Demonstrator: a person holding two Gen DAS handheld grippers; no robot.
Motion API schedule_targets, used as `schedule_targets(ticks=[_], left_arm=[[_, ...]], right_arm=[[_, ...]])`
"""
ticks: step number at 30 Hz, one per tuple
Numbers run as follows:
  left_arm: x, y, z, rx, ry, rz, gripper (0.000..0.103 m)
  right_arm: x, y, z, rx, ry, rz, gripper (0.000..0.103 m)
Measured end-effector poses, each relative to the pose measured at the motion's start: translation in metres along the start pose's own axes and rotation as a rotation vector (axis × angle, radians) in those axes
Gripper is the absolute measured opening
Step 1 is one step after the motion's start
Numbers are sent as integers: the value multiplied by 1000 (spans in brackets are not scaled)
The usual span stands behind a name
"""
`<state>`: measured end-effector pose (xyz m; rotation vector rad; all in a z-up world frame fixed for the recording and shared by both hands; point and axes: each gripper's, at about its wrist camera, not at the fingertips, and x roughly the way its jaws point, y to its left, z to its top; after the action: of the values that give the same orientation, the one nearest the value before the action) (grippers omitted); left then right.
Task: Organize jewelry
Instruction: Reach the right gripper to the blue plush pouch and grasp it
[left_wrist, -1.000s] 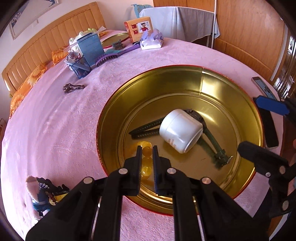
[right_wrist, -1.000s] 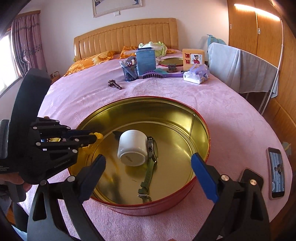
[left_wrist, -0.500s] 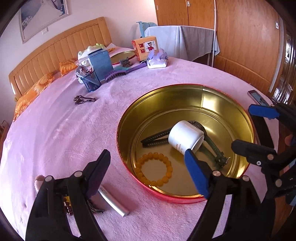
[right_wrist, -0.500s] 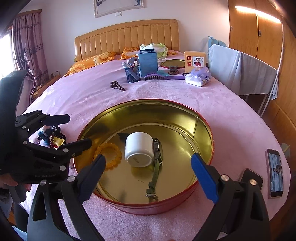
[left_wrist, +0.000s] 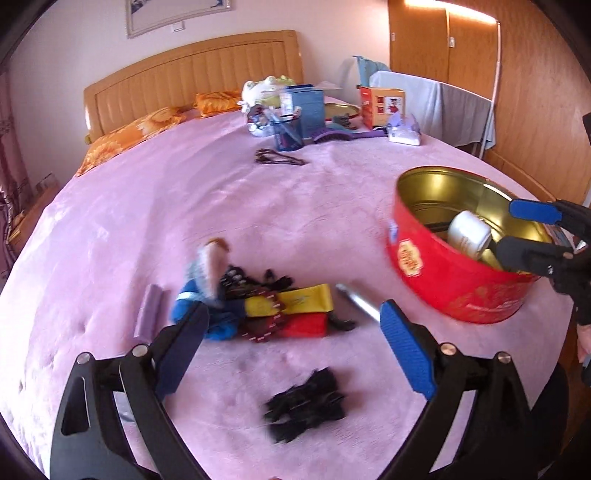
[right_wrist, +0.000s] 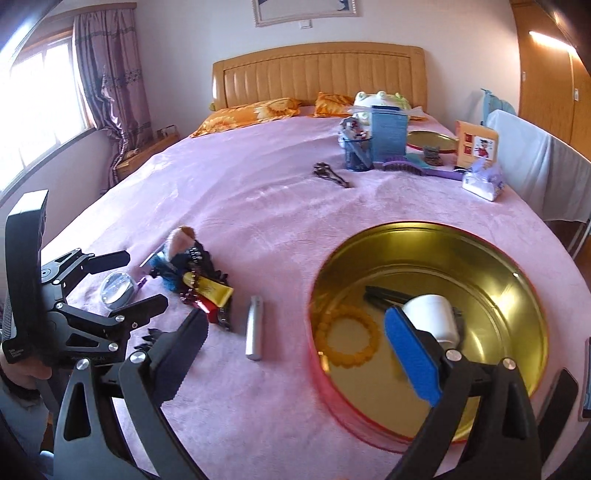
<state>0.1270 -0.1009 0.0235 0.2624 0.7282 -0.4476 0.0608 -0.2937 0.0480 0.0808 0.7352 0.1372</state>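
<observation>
Jewelry splits two ways on your pink bedspread (right_wrist: 258, 206). Round red tin (right_wrist: 517, 295) with gold inside holds a white jar (right_wrist: 432, 314), a green watch strap (right_wrist: 384, 293) and the amber bead bracelet (right_wrist: 349, 338). Loose pile (left_wrist: 273, 306) of dark pieces lies apart from the tin. Your left gripper (left_wrist: 291, 343) hangs spread wide above that pile, empty. Your right gripper (right_wrist: 295, 354) is spread too, over the tin's near rim. Silver tube (right_wrist: 255, 332) lies between pile and tin.

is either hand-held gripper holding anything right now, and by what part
Nothing is held. The left hand-held gripper and the right hand-held gripper are both open and empty.
</observation>
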Motion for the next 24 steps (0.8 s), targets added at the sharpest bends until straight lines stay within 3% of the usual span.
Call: schedule_targets(ticks=[7, 15, 22, 23, 24], left_arm=[[0, 80, -39, 0, 45, 150, 91], [-9, 159, -65, -168, 10, 125, 91], [-9, 178, -76, -222, -6, 102, 91], [-9, 179, -76, -228, -8, 97, 91], [-8, 180, -77, -233, -9, 94, 91]], right_arm=[[66, 96, 13, -114, 88, 100, 98], [137, 164, 31, -113, 163, 124, 98], [187, 185, 39, -88, 226, 35, 97], [193, 184, 39, -74, 236, 39, 96], [197, 185, 38, -69, 243, 44, 70]])
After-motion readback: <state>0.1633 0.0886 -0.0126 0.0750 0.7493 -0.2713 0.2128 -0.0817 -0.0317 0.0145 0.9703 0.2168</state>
